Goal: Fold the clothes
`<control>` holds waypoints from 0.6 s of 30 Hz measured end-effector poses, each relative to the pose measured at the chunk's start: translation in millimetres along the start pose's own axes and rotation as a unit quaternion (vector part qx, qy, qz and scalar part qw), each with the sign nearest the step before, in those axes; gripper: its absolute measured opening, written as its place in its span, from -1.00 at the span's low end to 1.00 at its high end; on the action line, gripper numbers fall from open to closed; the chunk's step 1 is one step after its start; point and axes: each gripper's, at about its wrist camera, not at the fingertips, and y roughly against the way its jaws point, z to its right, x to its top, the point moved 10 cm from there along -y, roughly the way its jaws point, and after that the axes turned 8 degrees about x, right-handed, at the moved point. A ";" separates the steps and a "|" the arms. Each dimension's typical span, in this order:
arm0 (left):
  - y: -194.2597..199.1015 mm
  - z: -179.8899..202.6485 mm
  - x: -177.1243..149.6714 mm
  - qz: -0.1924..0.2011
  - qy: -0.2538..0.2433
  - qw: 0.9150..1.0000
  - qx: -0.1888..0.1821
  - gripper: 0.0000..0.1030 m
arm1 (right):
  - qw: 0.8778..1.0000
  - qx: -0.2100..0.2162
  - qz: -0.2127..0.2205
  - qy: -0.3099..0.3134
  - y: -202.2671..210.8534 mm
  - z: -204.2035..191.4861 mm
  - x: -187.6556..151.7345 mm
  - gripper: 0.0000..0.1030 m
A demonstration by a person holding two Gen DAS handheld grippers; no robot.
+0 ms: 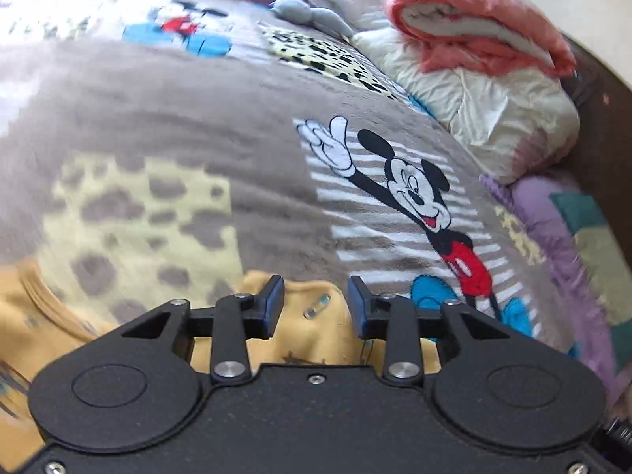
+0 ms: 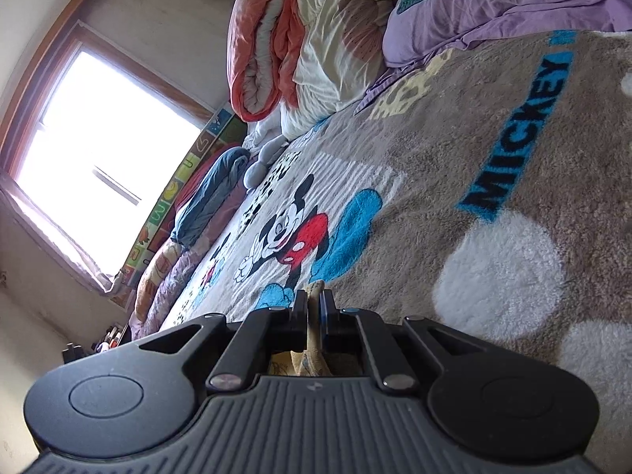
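A yellow garment [image 1: 312, 328] lies on the grey cartoon-mouse blanket [image 1: 197, 118], reaching out to the lower left of the left wrist view. My left gripper [image 1: 315, 296] hovers just over its rumpled edge, jaws apart, and the pads press on nothing. In the right wrist view, which is rolled on its side, my right gripper [image 2: 315, 300] is shut on a thin fold of the same yellow garment [image 2: 316, 296], which pokes out between the fingers. Most of the cloth is hidden under both gripper bodies.
A rolled pink blanket [image 1: 474, 27] sits on a cream quilt [image 1: 493, 106] at the bed's far right, beside purple bedding [image 1: 553, 217]. A grey plush toy [image 1: 308, 12] and a blue bundle [image 2: 213, 193] lie further off. A bright window [image 2: 102, 146] fills the wall.
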 end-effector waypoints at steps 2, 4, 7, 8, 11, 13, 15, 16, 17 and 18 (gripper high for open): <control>0.2 13.4 8.7 0.003 -0.087 0.996 0.019 -0.37 | 1.000 0.002 0.009 0.001 2.9 -0.5 2.8 -0.85; -7.0 27.7 9.5 -0.012 -0.178 0.984 0.025 -0.37 | 1.000 0.003 0.012 0.001 4.3 -0.6 4.2 -0.85; -18.8 43.4 5.8 -0.038 -0.279 0.960 0.012 -0.37 | 1.000 0.002 0.012 0.002 4.6 -0.4 4.4 -0.85; -22.6 47.1 3.7 -0.048 -0.306 0.951 0.005 -0.37 | 1.000 0.002 0.013 0.001 5.0 -0.1 4.8 -0.85; -36.9 53.6 -9.2 -0.088 -0.377 0.922 -0.008 -0.37 | 1.000 0.004 0.017 -0.002 6.6 0.5 6.2 -0.85; -45.3 53.5 -18.2 -0.107 -0.409 0.906 -0.010 -0.37 | 1.000 0.006 0.020 -0.003 9.0 0.1 6.2 -0.85; -52.4 52.7 -25.0 -0.120 -0.427 0.896 -0.013 -0.37 | 1.000 0.008 0.023 -0.004 10.6 -0.2 7.2 -0.86; -54.6 52.9 -26.6 -0.122 -0.432 0.893 -0.015 -0.37 | 1.000 0.011 0.024 -0.005 12.1 -0.7 7.4 -0.86; -55.5 52.8 -26.6 -0.124 -0.433 0.893 -0.019 -0.38 | 1.000 0.012 0.027 -0.005 13.8 -1.3 7.7 -0.86; -56.0 52.7 -26.3 -0.126 -0.432 0.893 -0.024 -0.38 | 0.999 0.013 0.029 -0.005 15.4 -1.8 8.1 -0.86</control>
